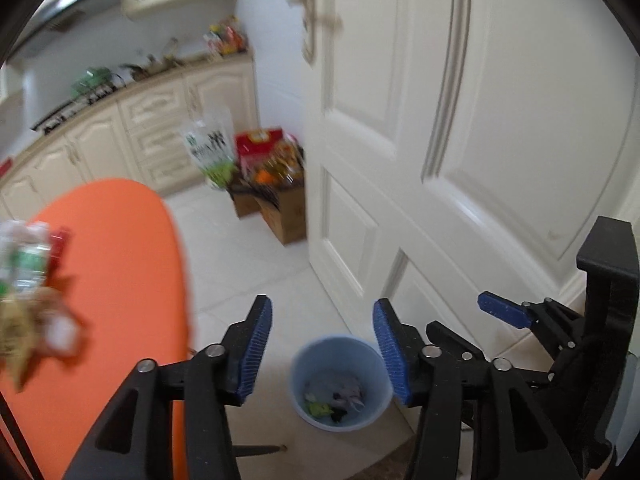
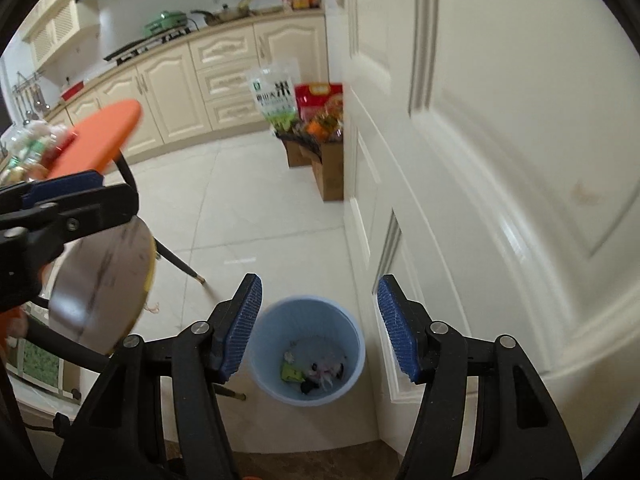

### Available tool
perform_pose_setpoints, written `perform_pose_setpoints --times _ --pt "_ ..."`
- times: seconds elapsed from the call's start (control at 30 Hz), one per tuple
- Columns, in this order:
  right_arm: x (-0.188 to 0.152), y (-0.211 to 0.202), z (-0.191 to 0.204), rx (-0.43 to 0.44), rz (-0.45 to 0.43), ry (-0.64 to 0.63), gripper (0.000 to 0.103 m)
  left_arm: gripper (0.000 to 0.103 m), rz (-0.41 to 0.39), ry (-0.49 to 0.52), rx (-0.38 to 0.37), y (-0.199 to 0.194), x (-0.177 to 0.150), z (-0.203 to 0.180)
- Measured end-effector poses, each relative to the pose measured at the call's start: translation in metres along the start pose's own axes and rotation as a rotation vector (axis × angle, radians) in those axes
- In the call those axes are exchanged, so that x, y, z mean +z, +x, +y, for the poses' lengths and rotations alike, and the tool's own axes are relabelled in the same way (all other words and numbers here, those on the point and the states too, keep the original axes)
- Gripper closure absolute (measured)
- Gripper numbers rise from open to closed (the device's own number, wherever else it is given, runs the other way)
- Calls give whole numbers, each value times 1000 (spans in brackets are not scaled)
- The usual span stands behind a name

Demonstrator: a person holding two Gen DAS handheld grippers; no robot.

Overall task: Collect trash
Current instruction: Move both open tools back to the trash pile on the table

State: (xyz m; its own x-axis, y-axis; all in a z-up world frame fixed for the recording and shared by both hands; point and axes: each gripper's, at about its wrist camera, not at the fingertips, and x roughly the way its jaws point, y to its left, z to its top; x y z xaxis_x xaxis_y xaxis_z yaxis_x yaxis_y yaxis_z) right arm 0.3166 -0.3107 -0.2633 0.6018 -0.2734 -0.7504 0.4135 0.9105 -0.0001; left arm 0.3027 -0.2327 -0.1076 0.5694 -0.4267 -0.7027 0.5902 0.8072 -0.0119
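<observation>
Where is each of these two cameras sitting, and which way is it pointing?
Left wrist: on the left gripper, aimed down at the blue bin by the white door; its own open fingers show, the right gripper alongside.
Right wrist: on the right gripper, above the bin; its open fingers show, the left gripper at the left edge.
Both share bin, door, orange table, kitchen cabinets.

Smooth blue plastic bin (image 2: 307, 350), glossy tiled floor (image 2: 256, 216), glossy painted door (image 2: 500, 140).
</observation>
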Motion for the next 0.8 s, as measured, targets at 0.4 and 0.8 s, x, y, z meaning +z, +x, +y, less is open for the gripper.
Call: perform_pose_setpoints --times 0.4,0.8 --pt "49 -96 118 110 -196 -122 24 16 -177 -126 258 -146 -56 87" --pt "55 -34 249 287 -40 -241 22 16 -61 -316 364 -172 -114 197"
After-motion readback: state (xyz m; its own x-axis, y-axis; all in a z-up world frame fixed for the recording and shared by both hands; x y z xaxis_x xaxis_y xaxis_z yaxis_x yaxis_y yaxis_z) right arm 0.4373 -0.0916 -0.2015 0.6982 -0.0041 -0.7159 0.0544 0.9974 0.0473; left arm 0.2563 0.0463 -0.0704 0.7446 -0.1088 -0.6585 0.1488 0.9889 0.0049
